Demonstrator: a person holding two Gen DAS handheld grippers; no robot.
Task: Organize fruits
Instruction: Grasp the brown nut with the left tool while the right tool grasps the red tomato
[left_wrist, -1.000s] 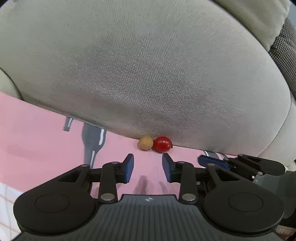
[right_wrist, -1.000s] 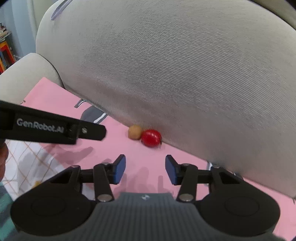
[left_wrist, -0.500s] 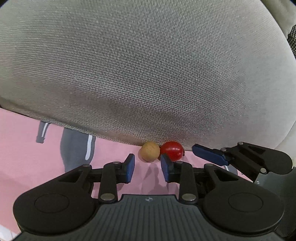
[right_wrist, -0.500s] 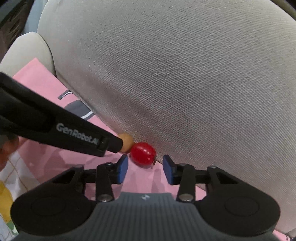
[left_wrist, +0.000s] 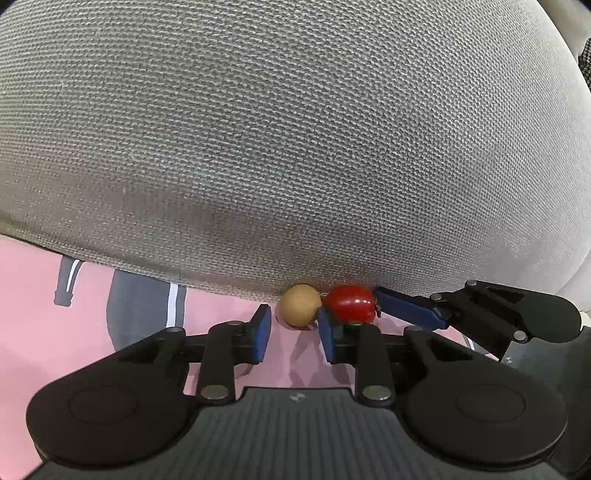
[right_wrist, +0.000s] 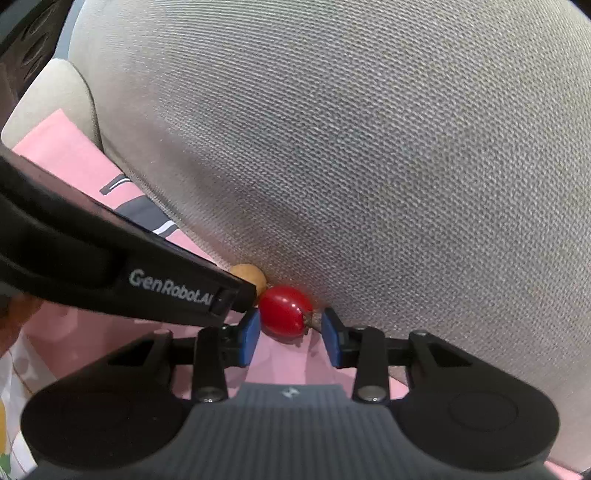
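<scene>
Left wrist view: left hand-held gripper is open, blue pads parted, nothing held. Tan round fruit sits just ahead of the gap between the pads, roughly centred, slightly nearer the right pad. It lies on the pink printed cloth and is tucked against the base of the grey woven cushion. Red tomato is touching the tan fruit on its right side, also against the cushion, just beyond the left gripper's right pad tip. The right hand-held gripper comes in from the right; one blue finger lies at the tomato's right side, close to or touching its stem end, cannot tell which. Its other finger is hidden behind the left gripper.

Right wrist view: right hand-held gripper is open, pads straddling the red tomato. Left pad looks in contact with the tomato's left side; right pad stands just off the stem end, small gap visible. No clamp on it. Tomato rests on the pink cloth at the cushion's base. The left gripper's black finger, marked GenRobot.AI, crosses from the left, its tip just beside the tomato and covering most of the tan fruit, which peeks out behind it against the cushion.
</scene>
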